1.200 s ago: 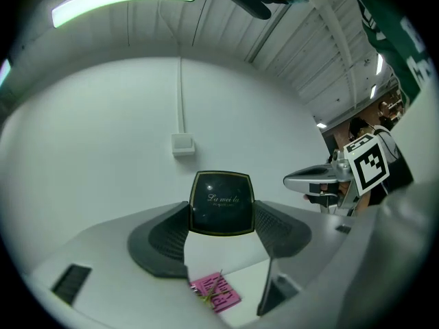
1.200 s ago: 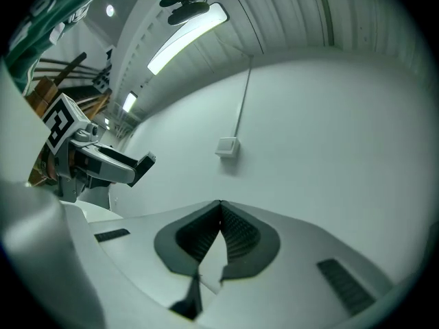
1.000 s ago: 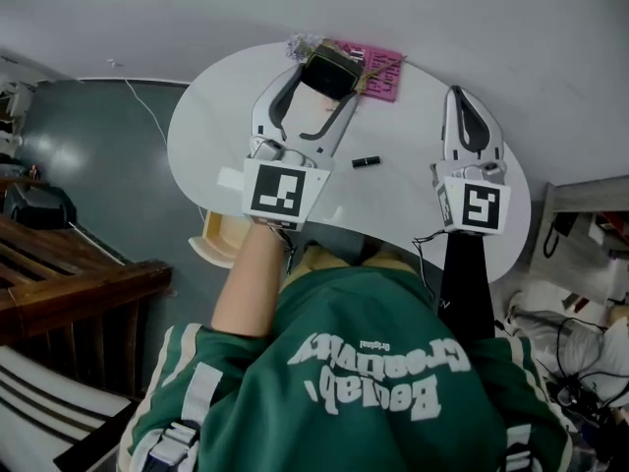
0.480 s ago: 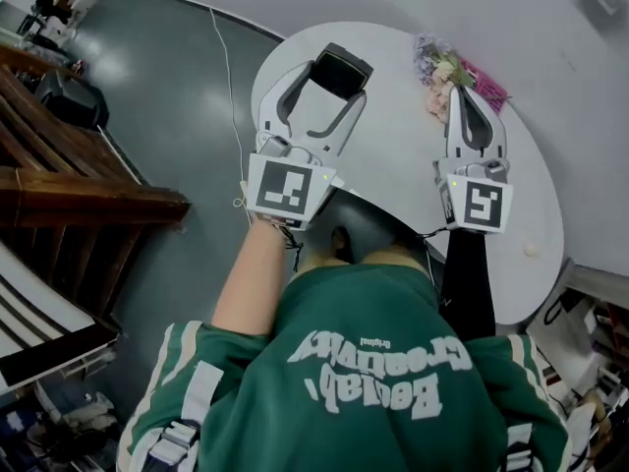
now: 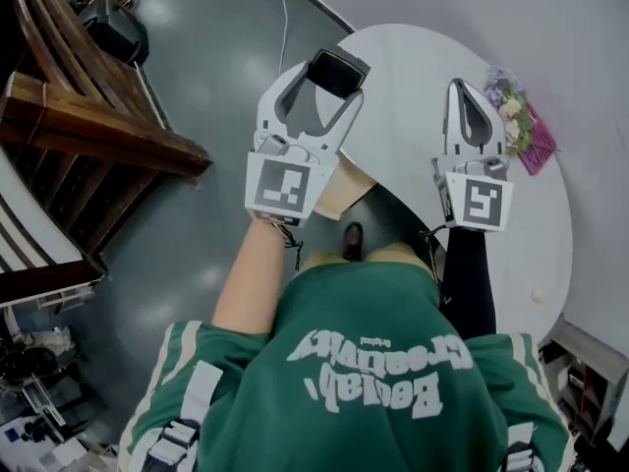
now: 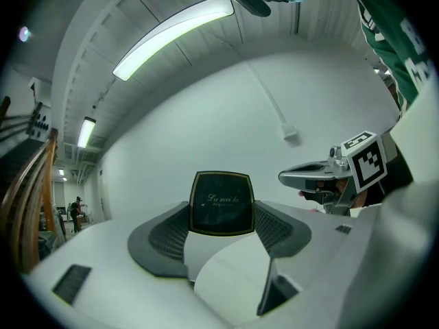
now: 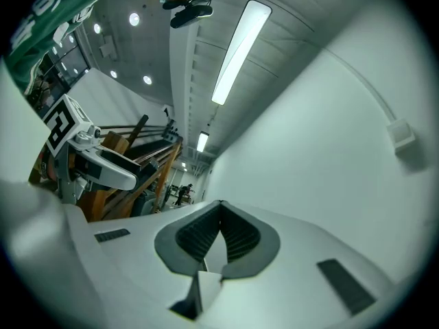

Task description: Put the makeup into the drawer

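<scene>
- While aloft over the table (image 5: pixel 413 87) rim, sits clamped between the left gripper (image 6: pixel 221 214) pads: compact (image 6: pixel 221 201).
- Stands on edge, lid facing back along the jaws, longer side upright.
- Right gripper (image 7: pixel 219 208): jaws together, empty.

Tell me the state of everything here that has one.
Black square gold-trimmed makeup compact: lid closed, held in the air.
Left gripper: shut on the compact.
Right gripper: shut, empty.
Light wooden drawer under the white round table: looks pulled open.

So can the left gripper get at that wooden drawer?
Probably yes: the left gripper, holding the black compact, hangs right over the drawer, which sticks out from under the table; nothing blocks it.
</scene>
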Demonstrator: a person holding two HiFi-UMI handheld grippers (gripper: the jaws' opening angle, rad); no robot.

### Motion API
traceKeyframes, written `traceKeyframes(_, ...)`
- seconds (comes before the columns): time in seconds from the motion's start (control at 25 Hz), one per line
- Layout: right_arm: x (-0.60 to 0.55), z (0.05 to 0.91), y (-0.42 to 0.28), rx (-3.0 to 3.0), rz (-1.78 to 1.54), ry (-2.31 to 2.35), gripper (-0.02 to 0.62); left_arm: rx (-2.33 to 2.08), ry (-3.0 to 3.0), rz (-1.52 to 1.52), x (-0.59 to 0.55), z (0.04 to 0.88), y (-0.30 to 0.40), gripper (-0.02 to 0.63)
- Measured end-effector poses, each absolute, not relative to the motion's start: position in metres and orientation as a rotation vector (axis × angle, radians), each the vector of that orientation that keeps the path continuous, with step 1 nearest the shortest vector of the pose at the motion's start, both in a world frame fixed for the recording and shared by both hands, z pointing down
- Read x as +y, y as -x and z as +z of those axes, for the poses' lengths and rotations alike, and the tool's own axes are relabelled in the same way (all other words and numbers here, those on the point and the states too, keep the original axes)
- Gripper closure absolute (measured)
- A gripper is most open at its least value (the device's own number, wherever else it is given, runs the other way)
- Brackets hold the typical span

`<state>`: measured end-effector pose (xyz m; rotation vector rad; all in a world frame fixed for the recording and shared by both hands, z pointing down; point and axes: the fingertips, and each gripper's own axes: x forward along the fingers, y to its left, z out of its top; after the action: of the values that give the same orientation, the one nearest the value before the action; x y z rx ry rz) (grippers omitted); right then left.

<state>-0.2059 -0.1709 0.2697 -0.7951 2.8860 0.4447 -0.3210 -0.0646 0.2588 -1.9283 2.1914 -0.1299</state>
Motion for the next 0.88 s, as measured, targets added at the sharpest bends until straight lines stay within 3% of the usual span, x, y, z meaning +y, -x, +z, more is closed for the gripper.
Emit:
traceKeyframes(0.24,-0.161,0.289,0.224,2.988,0.477,0.746,0.586,2.240,1.955,-0.176,-0.054,0.287,0.333,0.281)
traceKeyframes(0.88,-0.142,0.326,0.243,3.062,0.413,0.610,0.586,2.609,2.330,-0.749,-0.002,0.567,0.329,0.282)
